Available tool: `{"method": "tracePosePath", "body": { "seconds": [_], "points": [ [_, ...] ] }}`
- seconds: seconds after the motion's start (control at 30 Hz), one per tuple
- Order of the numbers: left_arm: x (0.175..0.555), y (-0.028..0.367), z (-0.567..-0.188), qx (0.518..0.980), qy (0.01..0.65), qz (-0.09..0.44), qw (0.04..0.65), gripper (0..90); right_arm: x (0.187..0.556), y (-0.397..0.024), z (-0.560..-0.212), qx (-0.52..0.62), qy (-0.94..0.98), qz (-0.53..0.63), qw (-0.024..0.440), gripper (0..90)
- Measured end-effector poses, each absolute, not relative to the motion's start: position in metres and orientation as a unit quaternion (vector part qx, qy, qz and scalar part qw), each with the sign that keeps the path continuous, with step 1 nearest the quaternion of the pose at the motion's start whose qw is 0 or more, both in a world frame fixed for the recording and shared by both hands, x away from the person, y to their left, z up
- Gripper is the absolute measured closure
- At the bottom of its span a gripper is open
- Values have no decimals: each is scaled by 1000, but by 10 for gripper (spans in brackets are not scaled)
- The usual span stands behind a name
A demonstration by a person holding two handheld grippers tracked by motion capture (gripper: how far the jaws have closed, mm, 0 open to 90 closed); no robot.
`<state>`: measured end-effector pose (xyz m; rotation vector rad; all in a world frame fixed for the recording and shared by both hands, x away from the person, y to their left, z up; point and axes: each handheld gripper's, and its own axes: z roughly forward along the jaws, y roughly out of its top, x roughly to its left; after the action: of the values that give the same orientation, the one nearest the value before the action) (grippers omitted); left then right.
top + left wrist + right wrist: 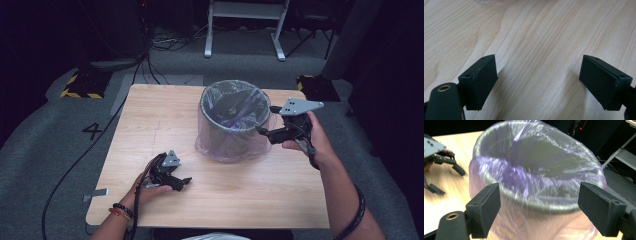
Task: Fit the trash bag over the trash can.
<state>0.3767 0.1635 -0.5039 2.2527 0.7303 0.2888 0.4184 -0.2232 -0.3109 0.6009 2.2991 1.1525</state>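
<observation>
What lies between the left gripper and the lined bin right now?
Nothing: in the high view, bare wooden table separates the left gripper from the lined bin.

We see a round grey bin [232,120] standing upright on the far half of the table, a little right of its middle. A thin, clear purple-tinted bag [220,145] lines it: the plastic is folded over the rim all the way round and hangs down the outside wall in loose, crinkled folds, pooling slightly on the tabletop at the base. Inside, the bag sags in wrinkled creases against the wall, with one fold drooping across the left part of the opening.
</observation>
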Motion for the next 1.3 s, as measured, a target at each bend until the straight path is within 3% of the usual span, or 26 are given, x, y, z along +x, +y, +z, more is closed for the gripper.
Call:
{"method": "tracePosePath", "body": {
  "seconds": [0.47, 1.3],
  "points": [
    [377, 164, -504, 878, 285, 112, 369, 145, 408, -238, -331, 223, 852, 400, 255, 180],
    [377, 163, -504, 877, 285, 113, 369, 145, 401, -242, -397, 232, 884, 345, 213, 180]
  ]
}}
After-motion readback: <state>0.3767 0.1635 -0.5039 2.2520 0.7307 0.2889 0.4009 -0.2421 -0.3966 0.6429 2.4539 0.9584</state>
